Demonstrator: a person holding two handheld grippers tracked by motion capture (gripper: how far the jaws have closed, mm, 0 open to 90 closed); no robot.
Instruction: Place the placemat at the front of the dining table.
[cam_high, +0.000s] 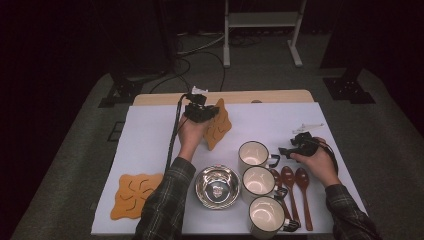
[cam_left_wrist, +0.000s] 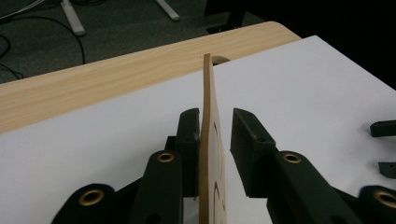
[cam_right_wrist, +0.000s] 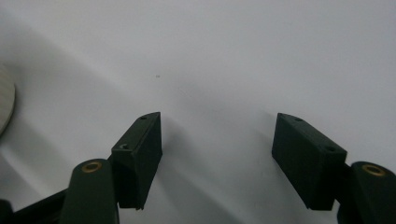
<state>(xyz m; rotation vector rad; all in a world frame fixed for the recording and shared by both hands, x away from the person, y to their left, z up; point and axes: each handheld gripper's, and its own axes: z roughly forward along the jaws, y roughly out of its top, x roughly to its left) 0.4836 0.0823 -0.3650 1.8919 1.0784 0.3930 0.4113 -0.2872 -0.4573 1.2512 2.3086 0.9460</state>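
1. High view: we hold the left hand-held gripper (cam_high: 201, 113) at the far middle of the bench (cam_high: 150, 135), on its white sheet, with an orange mat (cam_high: 218, 125) standing on edge beside it.
2. Left gripper view: the orange mat (cam_left_wrist: 211, 154) rises upright between our two black jaws. One jaw lies against its left face; the other stands clear on the right, with white sheet showing in the gap. We are not clamping it.
3. Beyond the mat's top edge in that view runs the bare wooden strip of the bench (cam_left_wrist: 93, 84).
4. High view again: our right hand-held gripper (cam_high: 300, 146) sits low over the sheet at the right, just beyond three brown spoons (cam_high: 292, 187) laid side by side.
5. Right gripper view: the right hand-held gripper (cam_right_wrist: 217, 140) has its jaws wide apart with nothing between them, just the white sheet below.
6. Three white mugs (cam_high: 257, 180) line up in a slanting row left of the spoons. The farthest one is nearest the right gripper.
7. A shiny steel bowl (cam_high: 217, 186) sits just left of the middle mug.
8. A second orange mat (cam_high: 134, 194) lies flat at the near left corner of the sheet, well apart from the upright one.
9. Our plaid sleeves (cam_high: 167, 200) come in from the near edge.
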